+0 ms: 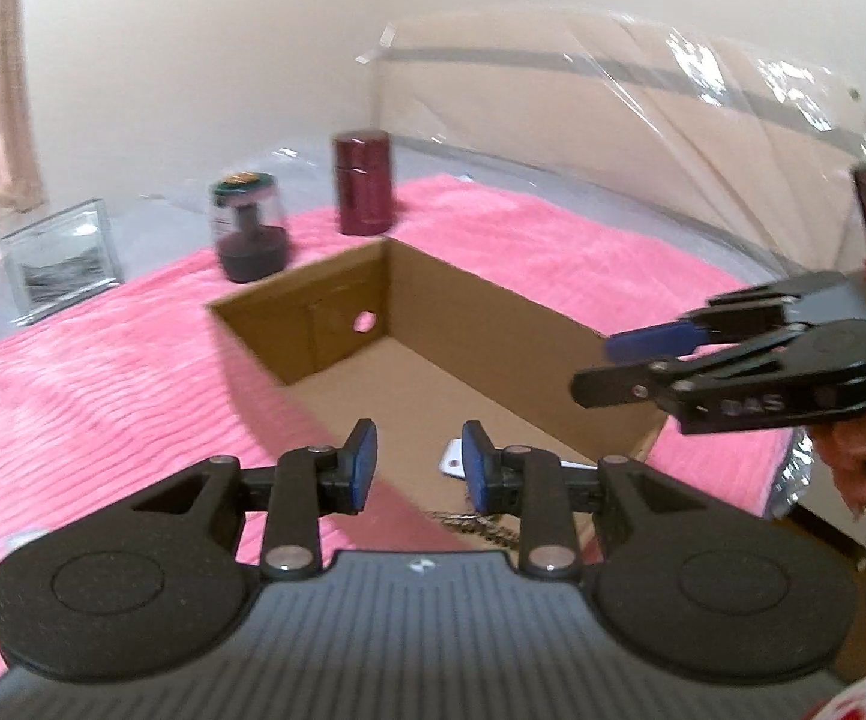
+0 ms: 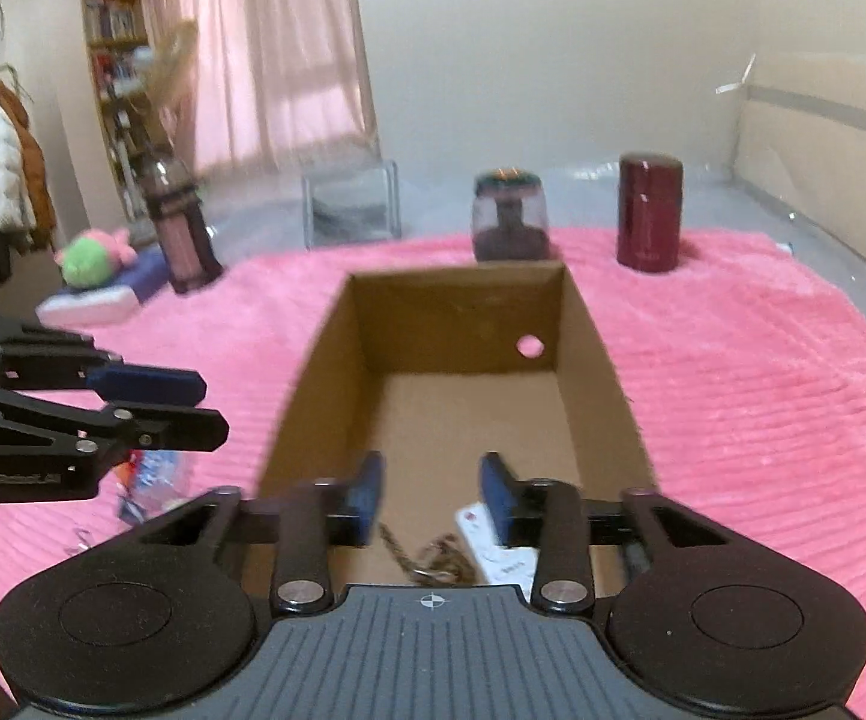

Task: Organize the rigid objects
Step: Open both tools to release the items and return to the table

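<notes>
Both grippers empty above box (image 2: 463, 408). L gripper (image 1: 417, 468): narrow gap. R gripper (image 2: 433, 495): jaws part open. Next likely item: red canister (image 2: 649, 216), upright on pink blanket (image 2: 763, 372) beyond box, well apart from both. Judged rigid, smooth, possibly slippery; grip mid-body, w/ wider jaws. Chain (image 2: 433, 558) and card (image 2: 493, 546) lie in box.

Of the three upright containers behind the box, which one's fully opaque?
The dark red canister, standing far right on the pink blanket. The green-lidded jar beside it and the tall bottle at left both have see-through walls.
</notes>
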A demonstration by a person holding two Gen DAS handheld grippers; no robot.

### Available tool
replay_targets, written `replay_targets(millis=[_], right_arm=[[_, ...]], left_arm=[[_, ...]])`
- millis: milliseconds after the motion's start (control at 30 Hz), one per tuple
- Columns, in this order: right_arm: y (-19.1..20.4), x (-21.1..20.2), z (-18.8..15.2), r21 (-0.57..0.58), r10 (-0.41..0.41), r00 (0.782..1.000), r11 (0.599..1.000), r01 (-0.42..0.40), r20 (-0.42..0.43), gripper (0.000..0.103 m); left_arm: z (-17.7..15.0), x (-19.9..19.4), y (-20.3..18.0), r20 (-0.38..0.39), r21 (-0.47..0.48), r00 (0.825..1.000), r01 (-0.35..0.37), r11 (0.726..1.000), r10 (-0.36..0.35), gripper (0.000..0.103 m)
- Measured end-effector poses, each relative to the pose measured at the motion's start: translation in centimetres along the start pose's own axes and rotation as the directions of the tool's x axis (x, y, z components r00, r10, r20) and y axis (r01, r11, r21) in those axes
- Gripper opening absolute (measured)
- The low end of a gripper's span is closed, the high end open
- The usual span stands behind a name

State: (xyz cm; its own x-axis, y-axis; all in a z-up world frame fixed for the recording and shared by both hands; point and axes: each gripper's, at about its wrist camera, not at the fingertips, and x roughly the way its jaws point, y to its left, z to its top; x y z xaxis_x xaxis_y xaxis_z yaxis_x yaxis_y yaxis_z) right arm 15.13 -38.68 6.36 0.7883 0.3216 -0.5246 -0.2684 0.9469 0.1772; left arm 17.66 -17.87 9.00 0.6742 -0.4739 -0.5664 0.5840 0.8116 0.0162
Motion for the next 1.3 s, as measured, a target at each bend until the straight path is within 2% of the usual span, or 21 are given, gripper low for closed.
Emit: replay_targets(millis=[67,233,333,500,700,867,1067,1300], right_arm=[[1.2,-1.0,-0.4,0.006,0.013,0.999,1.000,-0.013,0.038,0.056],[4.3,-2.6,-1.6,0.030,0.035,0.994,0.999,-0.038,0.105,0.064],[6.3,-3.0,-2.7,0.039,0.060,0.991,0.997,-0.065,0.121,0.066],[9.7,-3.0,-4.6,0.026,0.095,0.988,0.995,-0.099,0.118,0.068],[12.6,-1.8,-6.6,0.012,0.126,0.988,0.992,-0.127,0.086,0.070],[14.4,-0.3,-8.3,-0.020,0.121,0.992,0.993,-0.120,0.036,0.070],[15.8,1.2,-9.9,-0.069,0.098,0.995,0.993,-0.098,-0.007,0.070],[15.7,2.7,-11.4,-0.064,0.090,0.996,0.994,-0.092,-0.030,0.070]], left_arm=[[-0.9,-1.6,0.6,0.019,-0.030,0.999,-0.031,0.999,0.032,0.031],[-3.8,-5.4,2.7,0.050,-0.136,0.993,-0.100,0.986,0.108,0.038],[-6.0,-7.7,3.9,0.051,-0.191,0.983,-0.165,0.968,0.178,0.049],[-9.7,-11.4,6.1,0.050,-0.291,0.951,-0.278,0.916,0.305,0.072],[-14.4,-14.3,9.1,-0.003,-0.397,0.915,-0.371,0.840,0.403,0.082],[-17.5,-14.8,9.9,-0.075,-0.412,0.896,-0.427,0.805,0.437,0.089],[-19.5,-13.6,9.5,-0.118,-0.429,0.894,-0.438,0.790,0.431,0.091],[-20.0,-11.0,8.6,-0.131,-0.393,0.899,-0.434,0.811,0.418,0.091]])
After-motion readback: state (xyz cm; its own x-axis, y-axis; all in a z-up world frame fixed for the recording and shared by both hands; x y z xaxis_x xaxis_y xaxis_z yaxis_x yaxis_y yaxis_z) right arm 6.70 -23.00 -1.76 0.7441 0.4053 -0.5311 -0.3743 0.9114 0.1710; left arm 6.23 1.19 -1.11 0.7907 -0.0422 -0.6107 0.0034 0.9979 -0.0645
